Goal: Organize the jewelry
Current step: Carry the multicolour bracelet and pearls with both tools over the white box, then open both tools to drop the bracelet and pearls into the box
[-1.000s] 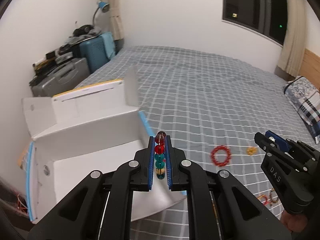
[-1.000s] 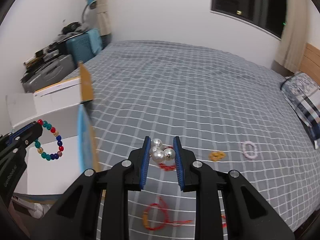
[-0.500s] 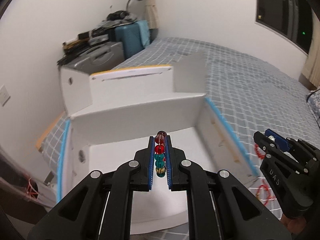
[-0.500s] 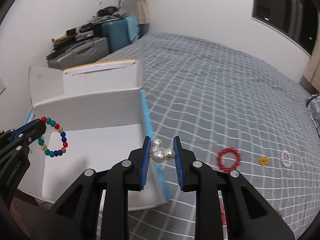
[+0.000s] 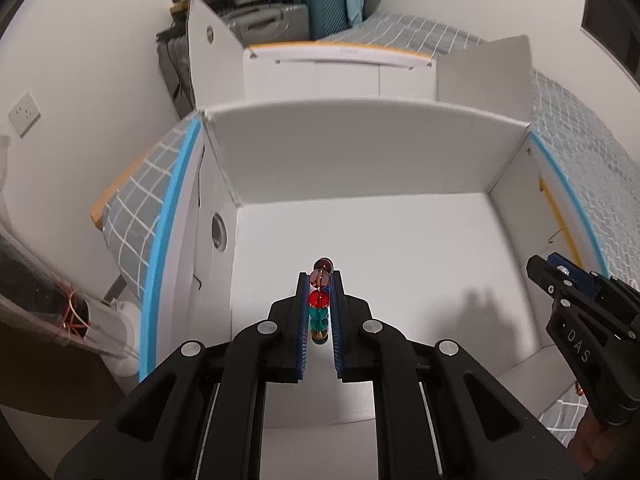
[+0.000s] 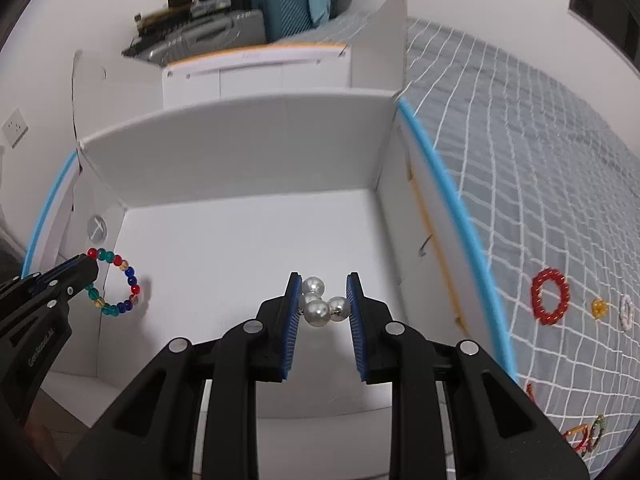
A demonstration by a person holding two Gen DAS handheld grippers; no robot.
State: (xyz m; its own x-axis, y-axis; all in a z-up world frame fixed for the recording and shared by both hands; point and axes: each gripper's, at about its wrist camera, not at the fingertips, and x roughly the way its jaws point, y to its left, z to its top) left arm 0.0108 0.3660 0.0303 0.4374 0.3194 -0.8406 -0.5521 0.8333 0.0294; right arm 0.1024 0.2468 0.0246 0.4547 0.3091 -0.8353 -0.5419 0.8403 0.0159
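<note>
Over white cardboard box [image 5: 360,152], frame centre: left gripper [image 5: 320,308] clamps multicoloured bead bracelet [image 5: 320,300]; right gripper [image 6: 323,308] pinches pearl piece [image 6: 318,306]. Box looks bare, nothing released. Red bead ring [image 6: 551,296] plus 2 small pieces remain at right on bedspread [image 6: 540,160].

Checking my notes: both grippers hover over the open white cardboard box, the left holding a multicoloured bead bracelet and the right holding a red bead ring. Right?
Not quite. The right gripper holds a cluster of white pearl beads, as the right wrist view shows; the red bead ring lies on the grey checked bedspread. The rest holds.
</note>
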